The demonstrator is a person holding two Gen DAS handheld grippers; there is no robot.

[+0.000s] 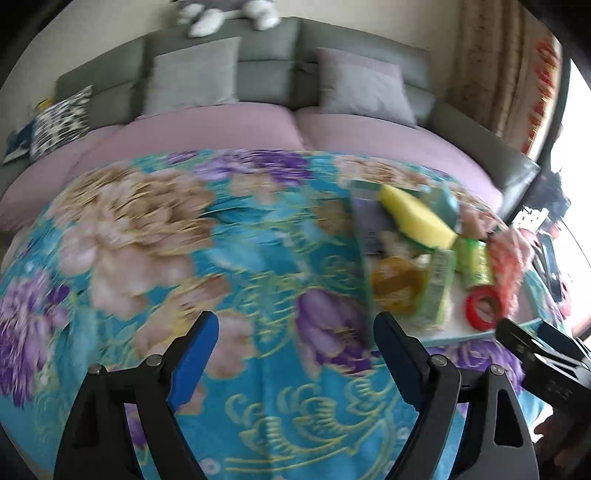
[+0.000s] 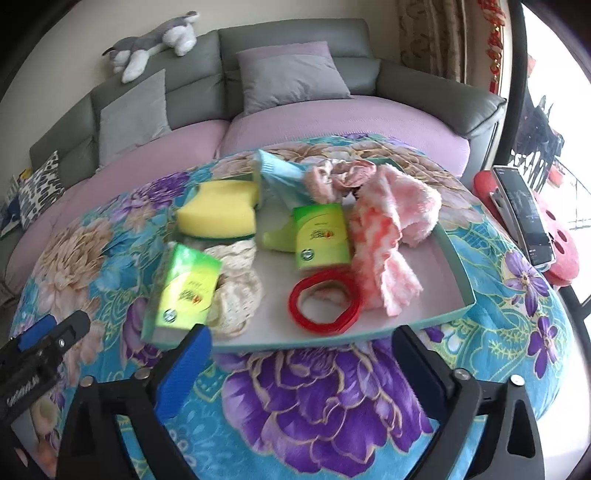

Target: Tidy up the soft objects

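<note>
Floral blanket [image 2: 314, 406] under tray [image 2: 458, 273], probably before sofa [image 2: 288, 33]

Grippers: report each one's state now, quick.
Left gripper: open, nothing between its fingers.
Right gripper: open, holding nothing, near the tray.

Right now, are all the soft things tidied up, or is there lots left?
Done: the soft things sit together on the tray: yellow sponge, two green tissue packs, pink fluffy cloth, red band. One pack leans over the tray's edge. In hand: nothing; the left gripper and right gripper are both open and empty. Left: whether sorting remains, I cannot tell.
</note>
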